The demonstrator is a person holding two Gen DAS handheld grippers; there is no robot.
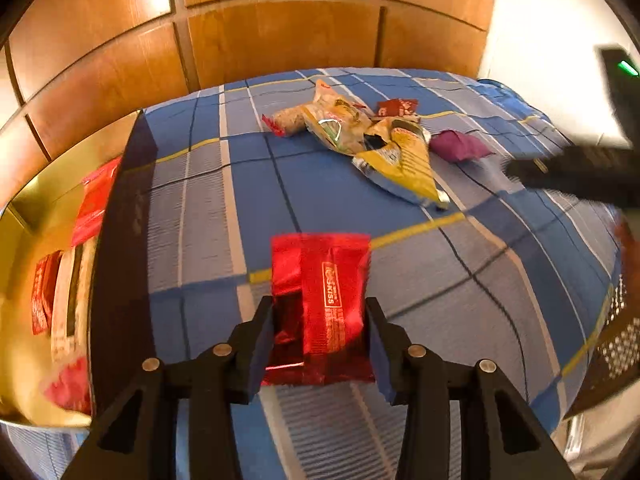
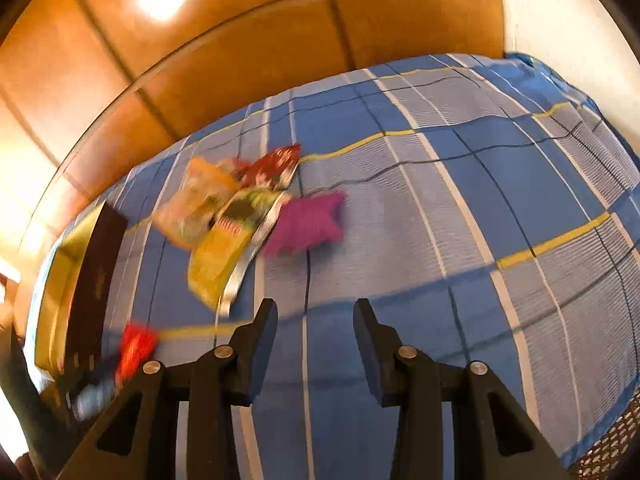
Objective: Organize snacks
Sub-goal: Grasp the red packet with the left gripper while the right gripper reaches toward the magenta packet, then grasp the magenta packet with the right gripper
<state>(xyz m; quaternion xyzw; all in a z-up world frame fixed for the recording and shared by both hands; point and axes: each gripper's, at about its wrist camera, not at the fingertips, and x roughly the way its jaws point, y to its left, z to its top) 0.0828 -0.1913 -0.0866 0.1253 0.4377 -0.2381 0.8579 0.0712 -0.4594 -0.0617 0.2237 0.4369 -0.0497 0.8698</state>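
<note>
My left gripper (image 1: 320,316) is shut on a red foil snack packet (image 1: 324,304) and holds it above the blue checked bedsheet (image 1: 224,184). A dark box with a gold inside (image 1: 120,248) stands at the left and holds several red and white packets (image 1: 94,204). A pile of yellow snack bags (image 1: 360,136) and a purple packet (image 1: 460,146) lie at the far middle. My right gripper (image 2: 316,316) is open and empty over the sheet, below the blurred pile (image 2: 228,224) and purple packet (image 2: 308,222). The right gripper also shows in the left wrist view (image 1: 572,172) as a dark blur.
A wooden panelled wall (image 1: 280,28) stands behind the bed. A white wall (image 1: 552,40) is at the right. A dark perforated surface (image 1: 616,344) sits at the right edge. The box (image 2: 88,280) and the red packet (image 2: 136,346) show at the left in the right wrist view.
</note>
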